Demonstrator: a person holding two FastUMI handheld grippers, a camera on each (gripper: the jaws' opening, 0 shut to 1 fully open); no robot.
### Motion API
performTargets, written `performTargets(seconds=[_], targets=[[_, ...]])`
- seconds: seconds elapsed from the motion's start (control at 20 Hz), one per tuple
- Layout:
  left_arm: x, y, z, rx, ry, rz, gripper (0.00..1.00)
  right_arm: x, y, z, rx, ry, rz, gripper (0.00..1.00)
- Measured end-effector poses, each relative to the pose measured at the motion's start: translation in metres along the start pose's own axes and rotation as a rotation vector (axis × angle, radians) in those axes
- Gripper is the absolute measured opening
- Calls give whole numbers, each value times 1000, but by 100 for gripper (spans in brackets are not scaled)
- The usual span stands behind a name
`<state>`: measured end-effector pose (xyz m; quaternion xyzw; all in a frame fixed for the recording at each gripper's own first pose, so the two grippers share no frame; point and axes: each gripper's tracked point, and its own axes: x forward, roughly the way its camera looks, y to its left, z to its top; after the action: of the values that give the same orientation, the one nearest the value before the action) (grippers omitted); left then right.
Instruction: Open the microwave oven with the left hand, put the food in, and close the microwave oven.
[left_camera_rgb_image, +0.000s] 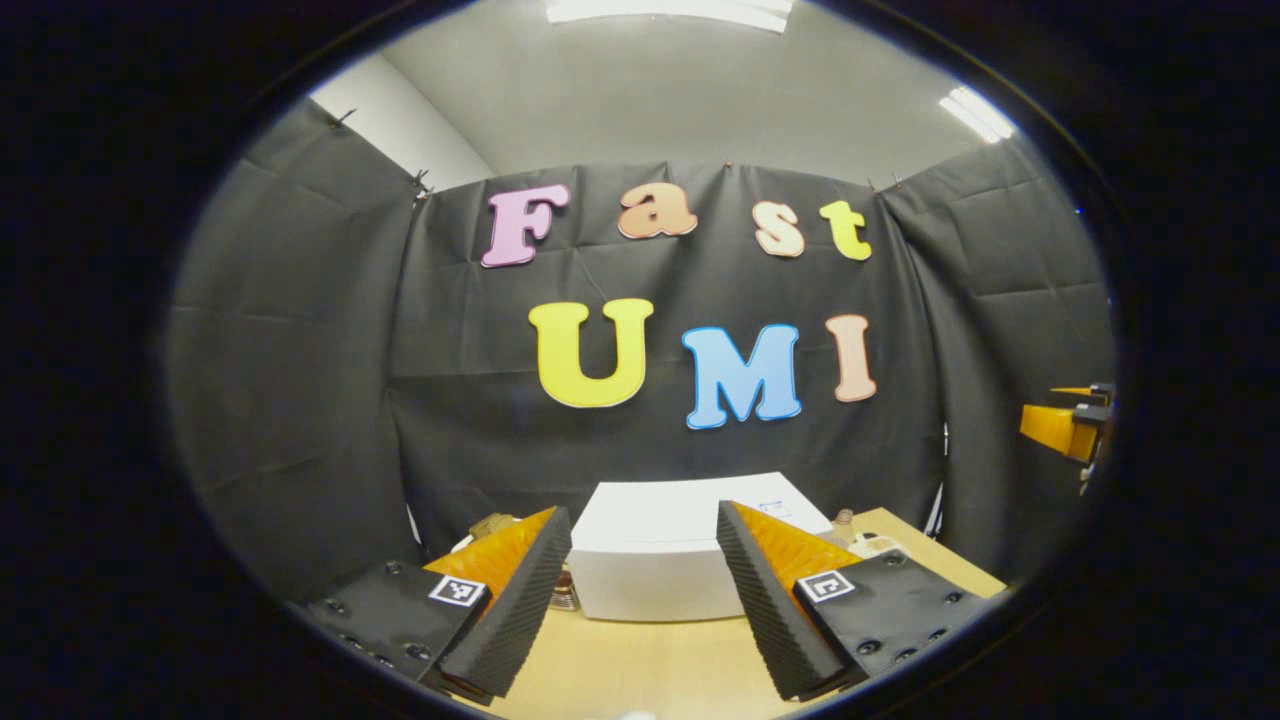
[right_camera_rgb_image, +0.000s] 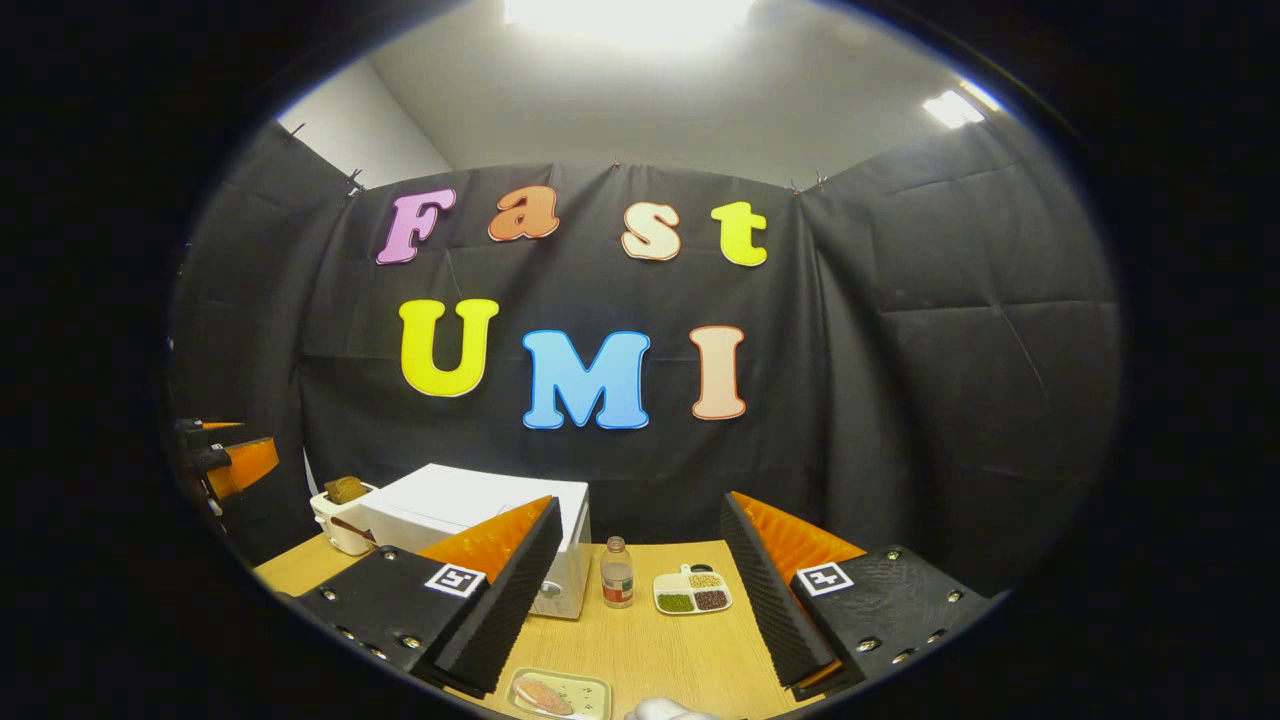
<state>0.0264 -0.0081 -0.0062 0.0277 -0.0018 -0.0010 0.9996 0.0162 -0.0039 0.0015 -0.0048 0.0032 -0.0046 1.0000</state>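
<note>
The white microwave (left_camera_rgb_image: 655, 560) stands on the wooden table (left_camera_rgb_image: 640, 670) with its door shut, straight ahead of my left gripper (left_camera_rgb_image: 641, 510), which is open, empty and held above the table short of it. In the right gripper view the microwave (right_camera_rgb_image: 470, 515) is at the left. A pale green plate with the food (right_camera_rgb_image: 558, 693) lies on the table near the front edge. My right gripper (right_camera_rgb_image: 640, 500) hangs open and empty above and behind that plate. Each gripper shows at the edge of the other's view: the right gripper (left_camera_rgb_image: 1070, 428) and the left gripper (right_camera_rgb_image: 228, 458).
A white toaster holding bread (right_camera_rgb_image: 343, 515) stands left of the microwave. A small bottle (right_camera_rgb_image: 617, 572) and a divided dish of beans (right_camera_rgb_image: 692, 592) sit right of it. Black cloth walls close the booth behind and at both sides.
</note>
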Motion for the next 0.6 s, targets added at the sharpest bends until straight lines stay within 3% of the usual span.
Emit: performTargets(seconds=[0.3,0.6], targets=[[29,-23,-48,8,20,-17,98,-1,-10,18,-3,-14,-10,97],[66,-87,-129,-40,74,-90,97,-6,-38,54,5,-39,-59,97]])
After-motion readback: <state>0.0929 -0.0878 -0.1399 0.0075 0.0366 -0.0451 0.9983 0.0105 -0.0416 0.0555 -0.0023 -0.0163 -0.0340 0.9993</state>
